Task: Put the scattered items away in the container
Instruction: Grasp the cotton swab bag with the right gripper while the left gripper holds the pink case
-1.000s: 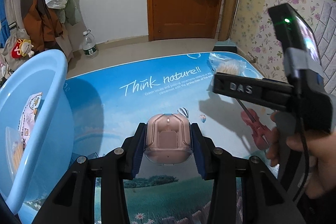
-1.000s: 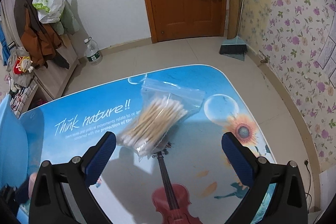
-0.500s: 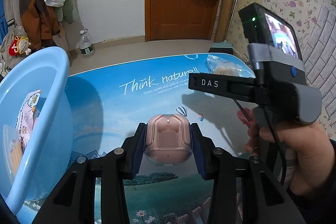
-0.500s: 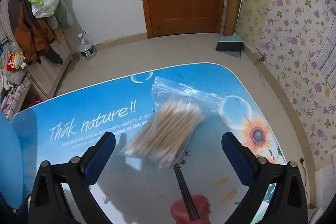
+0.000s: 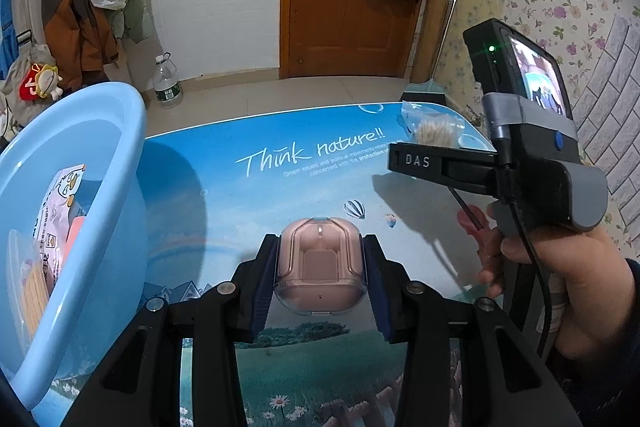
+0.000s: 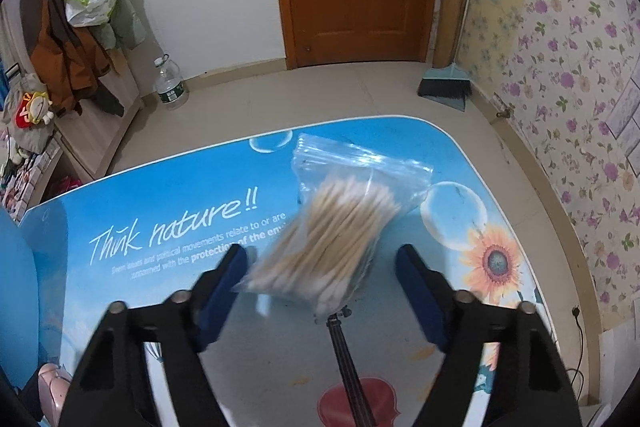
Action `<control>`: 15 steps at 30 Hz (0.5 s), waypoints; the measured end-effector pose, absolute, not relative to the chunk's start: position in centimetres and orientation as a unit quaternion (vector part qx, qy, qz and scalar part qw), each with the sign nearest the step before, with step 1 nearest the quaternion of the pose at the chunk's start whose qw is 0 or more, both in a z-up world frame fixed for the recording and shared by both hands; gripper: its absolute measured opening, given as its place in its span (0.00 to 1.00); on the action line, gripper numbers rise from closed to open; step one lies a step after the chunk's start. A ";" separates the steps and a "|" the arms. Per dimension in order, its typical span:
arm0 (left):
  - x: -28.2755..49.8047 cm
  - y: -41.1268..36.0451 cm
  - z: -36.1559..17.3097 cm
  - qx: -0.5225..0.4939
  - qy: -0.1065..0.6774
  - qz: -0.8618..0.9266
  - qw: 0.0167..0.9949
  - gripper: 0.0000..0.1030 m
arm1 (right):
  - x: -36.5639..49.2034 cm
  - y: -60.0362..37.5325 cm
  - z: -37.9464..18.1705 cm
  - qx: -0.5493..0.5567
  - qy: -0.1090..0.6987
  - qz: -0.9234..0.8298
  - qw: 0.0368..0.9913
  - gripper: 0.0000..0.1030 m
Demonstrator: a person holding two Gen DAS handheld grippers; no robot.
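My left gripper (image 5: 320, 273) pinches a small pink translucent plastic case with a clear lid (image 5: 320, 267), both blue pads pressed flat against its sides, and holds it above the blue printed tabletop (image 5: 248, 211). At my left stands the round light-blue plastic basin (image 5: 100, 195), already holding a printed snack packet (image 5: 60, 203) and some pale sticks in a clear wrapper.

My right gripper (image 6: 322, 281) points down at the clear zip bag of wooden cotton swabs (image 6: 340, 223), which lies on the same tabletop near its far right corner. Its jaws are closing with the near end of the bag between them; the left pad sits just beside the plastic and the right pad is apart from it, so nothing is clamped yet. A hand (image 5: 560, 287) grips that tool's handle.
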State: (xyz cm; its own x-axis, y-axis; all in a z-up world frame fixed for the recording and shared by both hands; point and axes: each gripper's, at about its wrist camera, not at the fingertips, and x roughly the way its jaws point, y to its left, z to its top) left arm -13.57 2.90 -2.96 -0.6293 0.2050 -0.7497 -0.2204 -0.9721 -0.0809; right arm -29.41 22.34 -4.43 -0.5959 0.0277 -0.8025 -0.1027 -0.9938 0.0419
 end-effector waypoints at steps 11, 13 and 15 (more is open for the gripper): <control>-12.9 2.5 -2.7 -0.411 0.007 0.904 0.116 0.40 | -28.6 22.8 -3.6 -0.438 0.050 0.898 0.003 0.39; -12.7 2.4 -2.5 -0.410 0.007 0.905 0.115 0.40 | -28.2 22.8 -3.3 -0.434 0.044 0.900 -0.002 0.34; -12.4 2.3 -2.3 -0.409 0.006 0.906 0.114 0.40 | -27.5 22.7 -2.9 -0.428 0.041 0.903 -0.009 0.32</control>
